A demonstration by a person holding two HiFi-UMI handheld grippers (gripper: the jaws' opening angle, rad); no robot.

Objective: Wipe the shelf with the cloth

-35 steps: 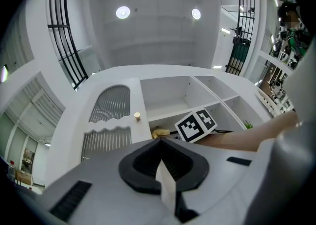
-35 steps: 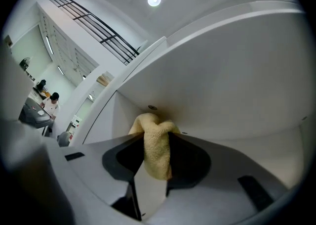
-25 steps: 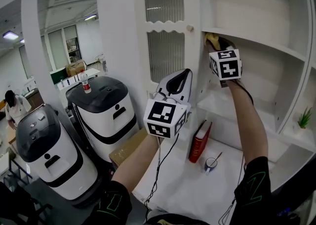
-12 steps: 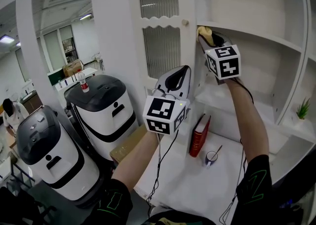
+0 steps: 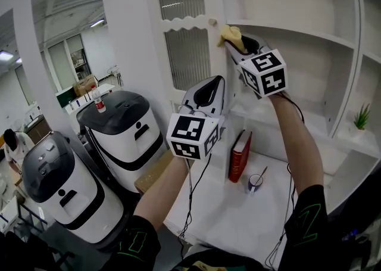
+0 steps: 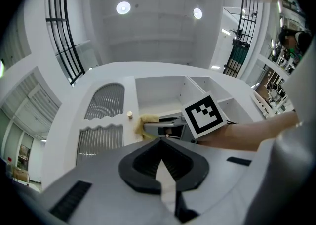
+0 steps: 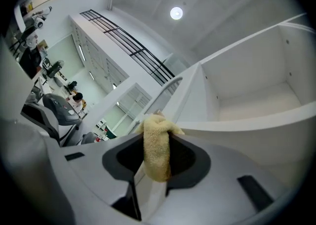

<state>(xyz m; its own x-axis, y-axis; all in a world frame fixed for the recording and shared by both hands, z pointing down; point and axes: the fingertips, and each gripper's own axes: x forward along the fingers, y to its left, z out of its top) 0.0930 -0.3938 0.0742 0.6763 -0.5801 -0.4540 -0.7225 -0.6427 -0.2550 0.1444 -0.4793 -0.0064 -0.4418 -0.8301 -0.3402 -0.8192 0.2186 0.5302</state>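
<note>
A tall white cupboard unit with open compartments fills the view, in a bright room with ceiling lights. The yellow fluffy cloth (image 5: 231,36) is at the far left end of the upper white shelf (image 5: 297,32), right at its front edge and just beside the small round knob (image 5: 212,22) of the ribbed-glass cabinet door (image 5: 186,55). It appears to be pressed against the shelf lip there, probably so a stroke can run from that corner along the board.

The right gripper (image 5: 238,46) is raised to shelf height and carries it. In the right gripper view the fingers are closed onto the cloth (image 7: 157,152), which is bunched and folded over their tips. That leaves soft pile, not hard plastic, facing the shelf (image 7: 256,120). Holding it by the middle with a wad sticking forward looks suited to rubbing an edge or corner.

The left gripper (image 5: 218,83) is lower and well clear of the shelf, pointing up toward the other one. Its own view shows the fingers (image 6: 170,189) brought together with nothing between them, so it seems simply parked out of the way.

Below, on the white tabletop (image 5: 226,222) of the unit, a red hardback book (image 5: 240,155) leans upright beside a small cup (image 5: 256,181). A little green plant (image 5: 361,120) sits in a compartment to the right. Two white-and-black machines (image 5: 122,133) stand on the floor to the left.
</note>
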